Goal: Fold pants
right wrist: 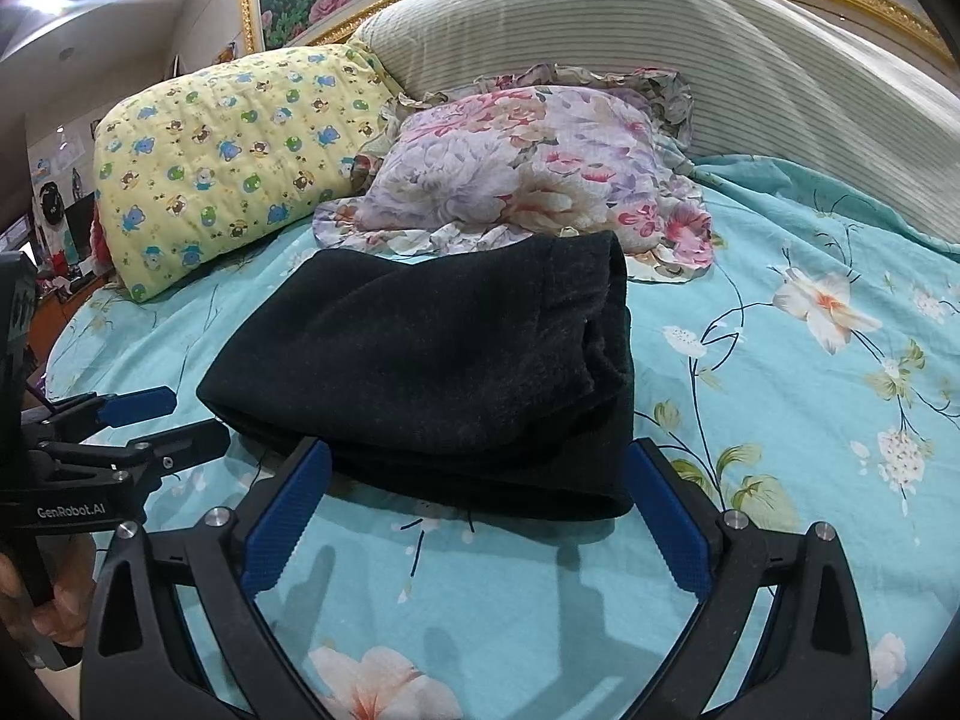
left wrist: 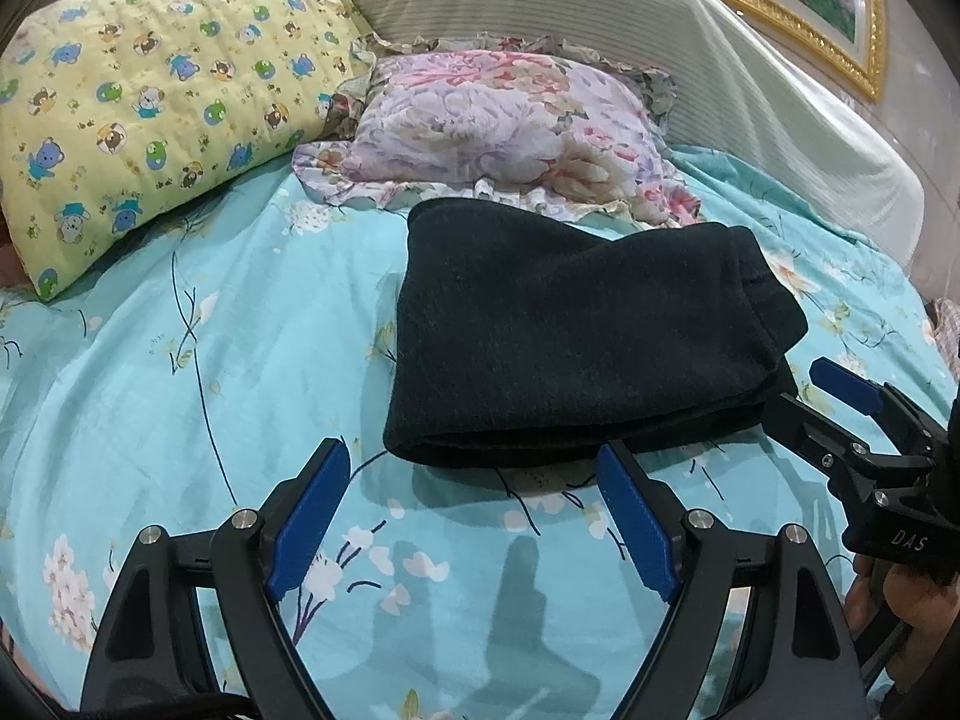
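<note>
The black pants [left wrist: 558,330] lie folded into a thick rectangular bundle on the bed, also in the right wrist view [right wrist: 438,372]. My left gripper [left wrist: 474,462] is open and empty, just short of the bundle's near left corner. My right gripper [right wrist: 480,462] is open and empty, its fingers either side of the bundle's near right edge without closing on it. The right gripper also shows at the right of the left wrist view [left wrist: 810,396]. The left gripper shows at the left of the right wrist view [right wrist: 180,420].
The bed has a turquoise floral sheet [left wrist: 240,360]. A yellow cartoon-print pillow [left wrist: 150,102] lies at the back left. A floral frilled pillow [left wrist: 498,132] sits just behind the pants. A striped pale bolster [left wrist: 660,42] leans on the gold-framed headboard [left wrist: 864,30].
</note>
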Tool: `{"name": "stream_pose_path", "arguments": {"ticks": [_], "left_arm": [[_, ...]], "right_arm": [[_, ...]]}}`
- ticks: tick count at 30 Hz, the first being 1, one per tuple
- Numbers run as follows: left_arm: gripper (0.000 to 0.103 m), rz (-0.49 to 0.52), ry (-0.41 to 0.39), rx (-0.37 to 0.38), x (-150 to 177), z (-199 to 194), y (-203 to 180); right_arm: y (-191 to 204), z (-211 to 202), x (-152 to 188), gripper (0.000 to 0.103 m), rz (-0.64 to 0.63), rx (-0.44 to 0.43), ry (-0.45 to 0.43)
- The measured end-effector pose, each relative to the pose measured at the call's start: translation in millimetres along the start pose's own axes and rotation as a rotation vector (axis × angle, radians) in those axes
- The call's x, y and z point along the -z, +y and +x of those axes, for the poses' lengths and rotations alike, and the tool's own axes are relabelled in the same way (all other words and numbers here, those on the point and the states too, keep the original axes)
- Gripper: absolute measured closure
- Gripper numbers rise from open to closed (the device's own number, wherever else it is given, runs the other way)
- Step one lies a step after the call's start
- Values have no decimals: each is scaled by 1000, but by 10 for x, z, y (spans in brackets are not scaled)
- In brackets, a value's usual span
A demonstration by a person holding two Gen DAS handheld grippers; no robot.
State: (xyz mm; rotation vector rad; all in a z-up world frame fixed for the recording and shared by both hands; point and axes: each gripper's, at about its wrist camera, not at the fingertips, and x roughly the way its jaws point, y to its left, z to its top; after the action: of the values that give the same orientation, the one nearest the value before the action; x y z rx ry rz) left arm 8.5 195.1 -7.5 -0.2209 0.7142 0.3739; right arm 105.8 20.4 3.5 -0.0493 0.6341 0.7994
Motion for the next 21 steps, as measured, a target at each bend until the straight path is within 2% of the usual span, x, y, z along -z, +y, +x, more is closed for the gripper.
{"name": "stream_pose_path", "arguments": {"ticks": [6,21], "left_arm": [[18,7,-19,-8,-4,-13,-4],[18,10,-21,-7,-27,4,-24]], "right_arm": [[2,-38,3,4,6,8,-43],[44,-24,6,3,1,6,-54]]}}
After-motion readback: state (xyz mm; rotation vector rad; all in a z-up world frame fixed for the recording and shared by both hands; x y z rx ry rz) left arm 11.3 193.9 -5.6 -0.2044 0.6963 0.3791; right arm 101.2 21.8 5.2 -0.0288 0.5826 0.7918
